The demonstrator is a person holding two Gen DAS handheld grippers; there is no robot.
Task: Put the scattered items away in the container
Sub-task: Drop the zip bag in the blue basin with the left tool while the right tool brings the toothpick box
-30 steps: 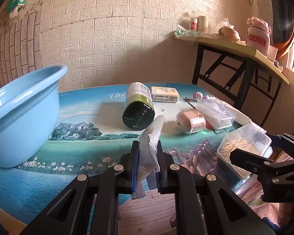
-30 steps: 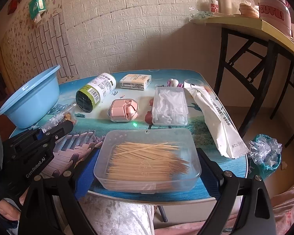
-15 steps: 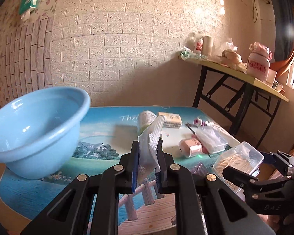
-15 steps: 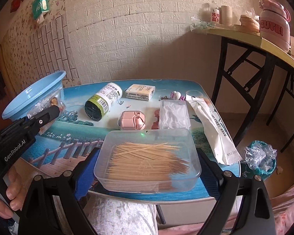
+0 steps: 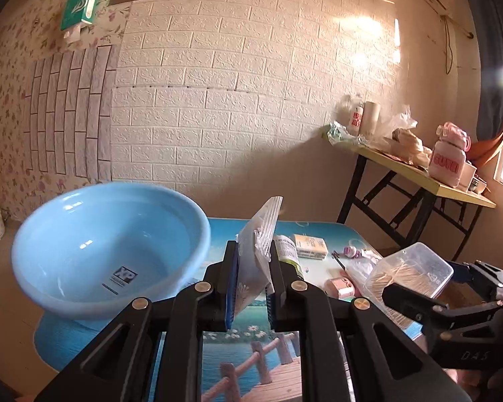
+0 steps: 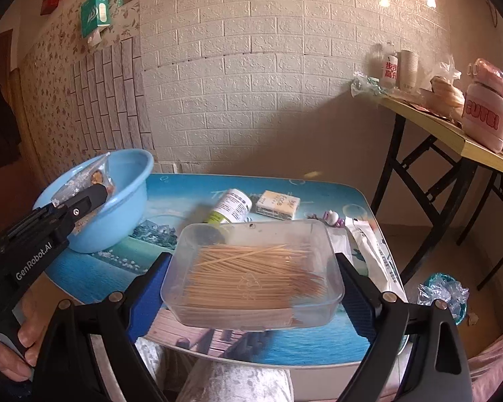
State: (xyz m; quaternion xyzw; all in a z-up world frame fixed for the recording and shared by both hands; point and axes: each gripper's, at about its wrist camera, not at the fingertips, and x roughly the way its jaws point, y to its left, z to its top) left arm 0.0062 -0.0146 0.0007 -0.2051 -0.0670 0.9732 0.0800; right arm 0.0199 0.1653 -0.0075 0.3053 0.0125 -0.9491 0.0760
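Observation:
My left gripper (image 5: 249,268) is shut on a clear plastic packet (image 5: 260,234) that sticks up between its blue pads. It hangs just right of the light blue basin (image 5: 107,244). In the right wrist view that packet (image 6: 84,181) sits in front of the basin's (image 6: 127,194) mouth, held by the left gripper (image 6: 97,194). My right gripper (image 6: 251,284) stands wide, and its pads press on both ends of a clear box of toothpicks (image 6: 251,274). The box is lifted off the table. The left wrist view shows this box (image 5: 412,271) at the right, in the right gripper (image 5: 419,279).
On the picture-print table (image 6: 94,278) lie a green-labelled can (image 6: 233,206), a small yellow box (image 6: 278,203), a pink case (image 5: 340,286) and a long white packet (image 6: 372,251). A yellow side table (image 6: 452,134) with black legs stands to the right. A hand (image 6: 13,351) holds the left gripper's grip.
Both grippers have risen from the table with their loads. The left one has come closer to the basin, whose inside now shows. The toothpick box is clear of the tabletop.

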